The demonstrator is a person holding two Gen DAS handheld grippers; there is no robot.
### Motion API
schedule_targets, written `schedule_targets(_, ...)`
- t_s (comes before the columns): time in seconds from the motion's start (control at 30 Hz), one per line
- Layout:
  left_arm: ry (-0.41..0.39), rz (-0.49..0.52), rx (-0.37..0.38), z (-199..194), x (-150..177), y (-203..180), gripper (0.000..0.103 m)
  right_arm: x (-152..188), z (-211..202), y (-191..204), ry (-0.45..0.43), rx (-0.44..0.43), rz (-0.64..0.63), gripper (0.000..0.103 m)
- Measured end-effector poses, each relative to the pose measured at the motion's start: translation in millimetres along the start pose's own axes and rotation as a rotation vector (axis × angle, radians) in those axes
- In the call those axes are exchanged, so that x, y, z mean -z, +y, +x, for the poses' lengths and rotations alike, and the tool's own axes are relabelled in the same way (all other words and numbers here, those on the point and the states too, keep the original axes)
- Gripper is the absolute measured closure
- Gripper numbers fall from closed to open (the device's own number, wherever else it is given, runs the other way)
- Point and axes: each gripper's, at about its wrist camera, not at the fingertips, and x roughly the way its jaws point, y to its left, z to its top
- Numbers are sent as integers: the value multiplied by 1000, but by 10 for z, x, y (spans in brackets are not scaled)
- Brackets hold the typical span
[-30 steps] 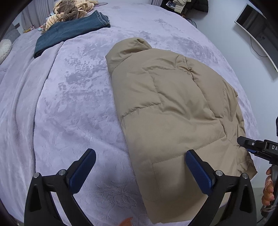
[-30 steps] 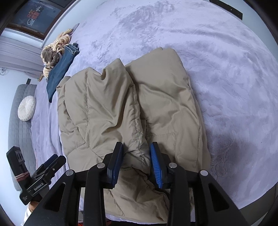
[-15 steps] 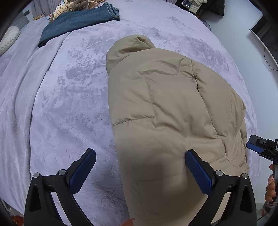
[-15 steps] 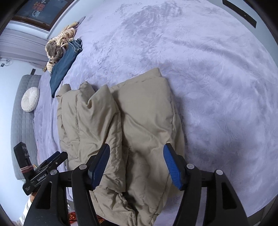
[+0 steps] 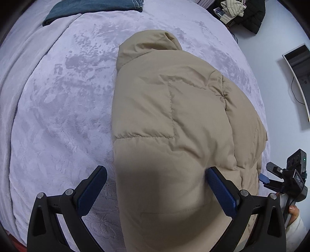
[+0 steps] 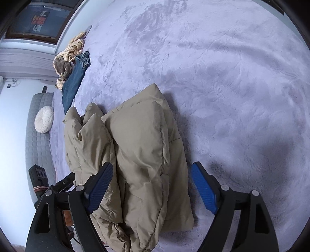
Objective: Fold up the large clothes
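A tan puffer jacket [image 5: 174, 124] lies folded lengthwise on the lavender blanket [image 5: 58, 116], hood at the far end. My left gripper [image 5: 157, 188] is open above the jacket's near end, empty. In the right wrist view the jacket [image 6: 141, 147] shows its folded sleeve layers stacked. My right gripper [image 6: 153, 186] is open and empty, jaws wide on either side of the jacket's near edge. The other gripper shows at the right edge of the left wrist view [image 5: 284, 180] and at the lower left of the right wrist view [image 6: 58, 186].
Folded blue jeans [image 6: 74, 83] and a striped garment pile [image 6: 67, 56] lie at the far side of the bed. A round white cushion [image 6: 44, 119] sits on a grey sofa. Dark clothes [image 5: 246, 11] and a monitor [image 5: 298, 81] stand beyond the bed's right edge.
My right gripper was shut on the jacket's fold, then opened and let it drop. The fold now lies flat. My left gripper moved forward over the jacket, still open.
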Motion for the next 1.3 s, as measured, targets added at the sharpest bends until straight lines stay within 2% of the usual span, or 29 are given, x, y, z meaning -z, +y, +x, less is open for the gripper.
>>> schedule_targets(0.07,-1,8,7,14,-7,-22,0,-40,79,-60,9,-31,11,0)
schedule_targets(0.37,6,20,27,79,-43,-49,0,-229,544,-355,72,-143,107,0)
schedule_targets(0.47,10,25,31,86,-47,-46,0,-261,649,-357,100,-234,130,0)
schedule_targets(0.57,18,33,53,82,-79,-10,0,-290,660,-177,140,-335,64,0)
schedule_targets(0.67,10,40,125,27,-153,98,0,-304,641,122,187,-284,-88,0)
schedule_targets(0.77,40,18,264,41,-254,299,0,-283,674,378,238,-201,-211,0)
schedule_targets(0.93,137,-35,425,370,-350,664,0,-332,860,464,281,-138,-232,0)
schedule_targets(1.07,188,-44,551,646,-381,767,0,-446,1019,367,292,-38,-260,0)
schedule_targets(1.2,205,-46,638,865,-421,701,0,-532,1138,218,315,-68,-246,0)
schedule_targets(1.3,214,-28,649,954,-432,580,0,-583,1226,145,340,-158,-212,0)
